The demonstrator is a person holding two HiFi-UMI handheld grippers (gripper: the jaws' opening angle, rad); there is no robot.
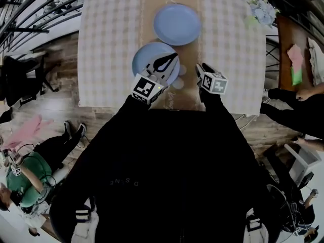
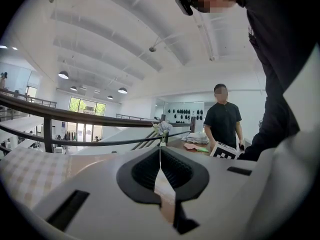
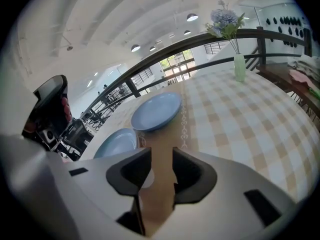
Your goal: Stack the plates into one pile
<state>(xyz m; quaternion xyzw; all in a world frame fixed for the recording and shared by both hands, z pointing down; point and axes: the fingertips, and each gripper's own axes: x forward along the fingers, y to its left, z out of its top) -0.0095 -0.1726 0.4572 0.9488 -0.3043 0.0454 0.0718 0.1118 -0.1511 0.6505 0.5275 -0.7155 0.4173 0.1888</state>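
Two light blue plates lie apart on the tan runner of a checked tablecloth [image 1: 111, 44]. The far plate [image 1: 177, 24] [image 3: 157, 111] is bare. Over the near plate [image 1: 147, 59] [image 3: 116, 143] hangs my left gripper [image 1: 169, 59], jaws drawn to a point. In the left gripper view the left gripper [image 2: 160, 149] points upward into the hall and its tips touch, with nothing between them. My right gripper [image 1: 201, 67] [image 3: 161, 156] is above the runner to the right of the near plate, open, with only cloth showing in the gap.
A vase of pale flowers [image 1: 260, 9] [image 3: 239, 64] stands at the table's far right corner. Beyond it is a wooden side table [image 1: 286, 39] with pink and green items. A person in black [image 2: 222, 121] stands there; other people sit low at the left [image 1: 28, 176].
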